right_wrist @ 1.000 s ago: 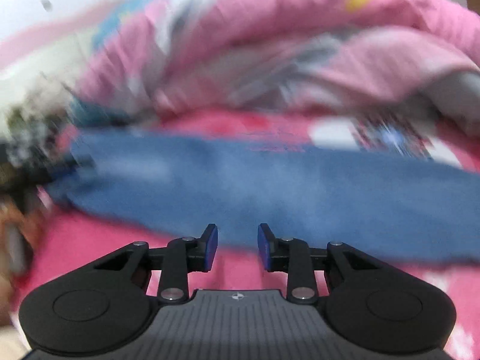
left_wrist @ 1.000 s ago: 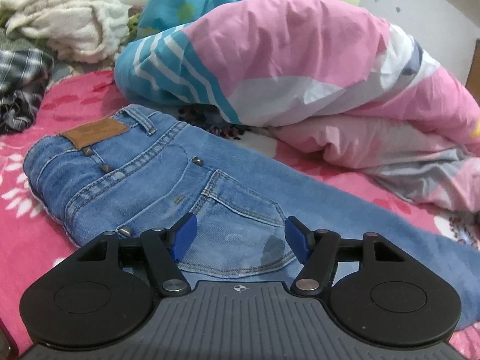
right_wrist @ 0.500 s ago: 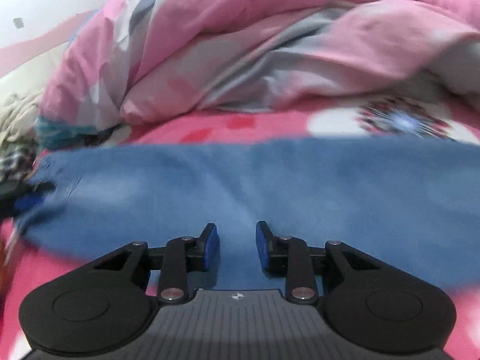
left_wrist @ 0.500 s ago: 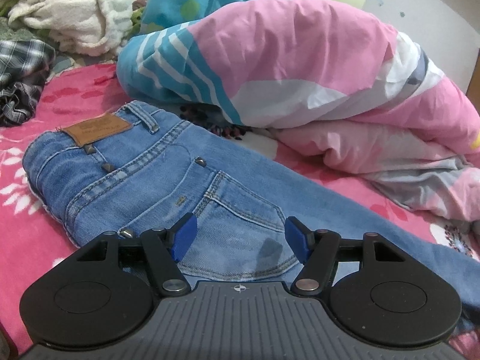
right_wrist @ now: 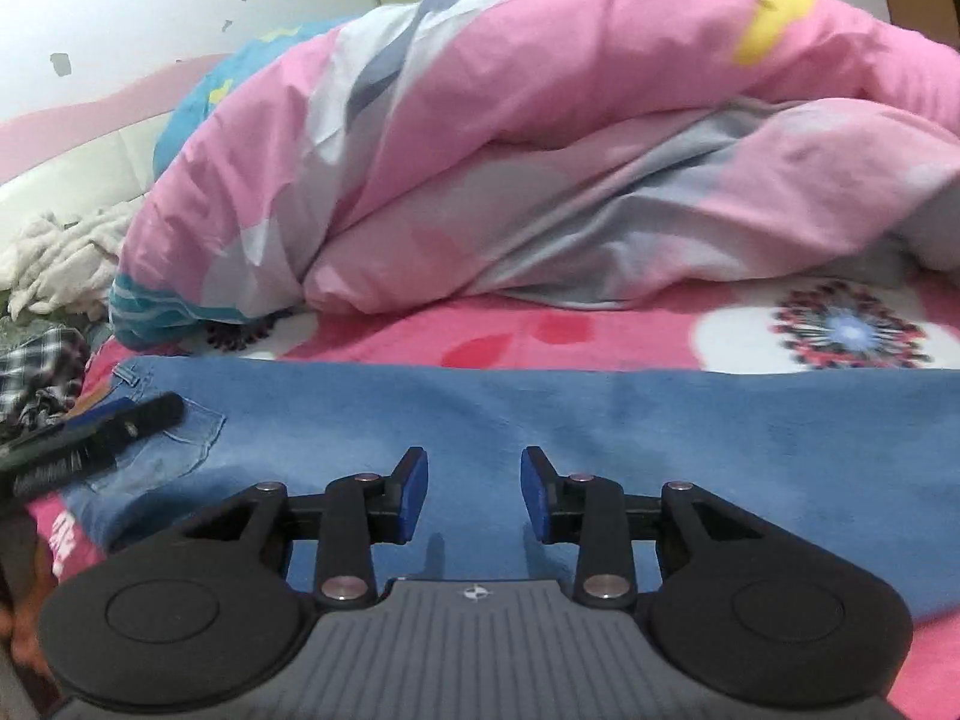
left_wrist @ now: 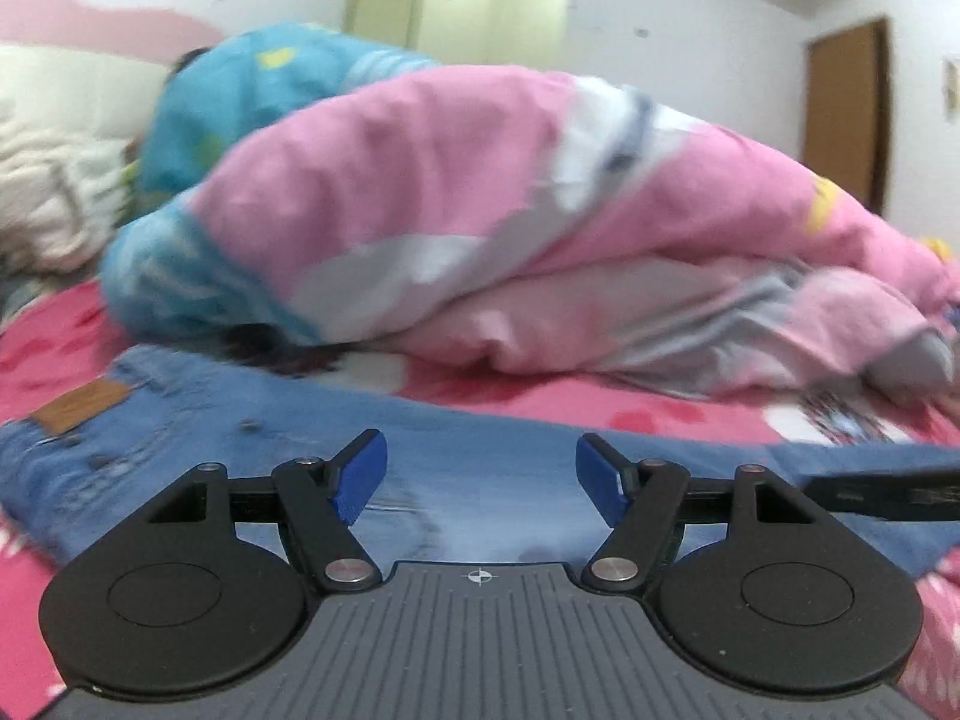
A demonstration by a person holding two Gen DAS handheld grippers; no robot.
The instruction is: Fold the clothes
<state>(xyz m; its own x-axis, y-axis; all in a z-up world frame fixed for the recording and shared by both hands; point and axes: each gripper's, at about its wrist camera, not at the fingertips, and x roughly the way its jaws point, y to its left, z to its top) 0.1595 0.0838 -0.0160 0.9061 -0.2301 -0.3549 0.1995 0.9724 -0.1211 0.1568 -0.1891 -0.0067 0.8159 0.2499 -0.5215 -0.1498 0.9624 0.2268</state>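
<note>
Jeans (right_wrist: 600, 420) lie stretched flat across a pink flowered bedsheet (right_wrist: 540, 336), waistband end to the left and leg running off to the right, as a person works over them with two hand-held grippers. At far left, a cream towel-like heap (right_wrist: 66, 252) and a checked cloth (right_wrist: 42, 366) sit against a pale headboard (right_wrist: 72, 180). Next comes the jeans' waistband, with its brown leather patch (left_wrist: 81, 405) and a back pocket (right_wrist: 174, 444) showing. The left gripper (left_wrist: 480, 477) hovers over this seat part of the denim, its blue fingers (left_wrist: 357, 480) spread wide, having just been opening; only flat cloth shows in the gap and nothing is held. In the right wrist view the same tool (right_wrist: 90, 432) appears as a dark bar near the pocket. Further right, the right gripper (right_wrist: 474, 495) hangs over the middle of the leg, its fingers (right_wrist: 414, 495) parted by a narrower gap after opening further in the last half second; they grip nothing, and whether they touch the denim cannot be told. Beyond the jeans, a bulky pink, white and teal quilt (right_wrist: 510, 138) is heaped along the far side of the bed, just short of the denim's far edge. White wall (left_wrist: 690, 18), a pale cupboard (left_wrist: 456, 18) and, at far right, a brown door (left_wrist: 852, 114) close the scene. The left view is blurred.
</note>
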